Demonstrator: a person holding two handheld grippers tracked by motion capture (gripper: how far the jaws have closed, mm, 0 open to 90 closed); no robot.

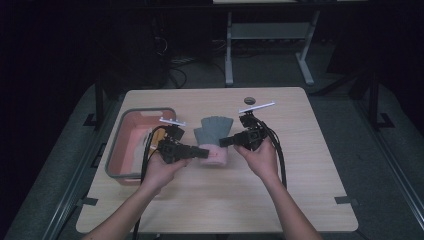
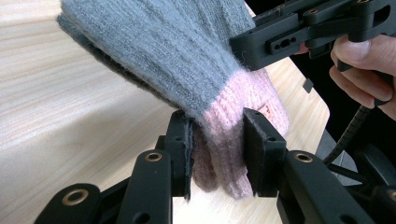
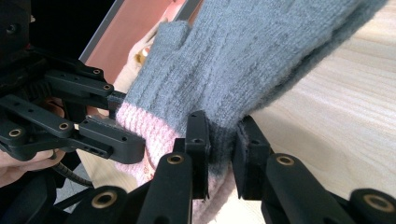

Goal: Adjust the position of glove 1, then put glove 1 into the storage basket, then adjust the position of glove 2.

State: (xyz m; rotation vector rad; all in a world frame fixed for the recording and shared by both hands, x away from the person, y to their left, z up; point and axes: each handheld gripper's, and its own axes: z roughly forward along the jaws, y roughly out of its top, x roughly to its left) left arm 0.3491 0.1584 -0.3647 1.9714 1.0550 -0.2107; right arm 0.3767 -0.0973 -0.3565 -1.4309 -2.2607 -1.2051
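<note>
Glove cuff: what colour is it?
Pink; the glove body is grey. Its cuff shows best in the left gripper view.

Each black claw (image 1: pixel 204 152) has brass-ringed pivots, a white bar on top and a trailing black cable.

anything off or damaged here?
Nothing stands out. The glove looks intact, its pink cuff pinched by the left gripper and right gripper. The bin sits square on the table.

A grey-rimmed pink bin (image 1: pixel 120 150) sits at the left of the wooden table (image 1: pixel 300 165); a small dark disc (image 1: pixel 249 100) lies near its far edge.
</note>
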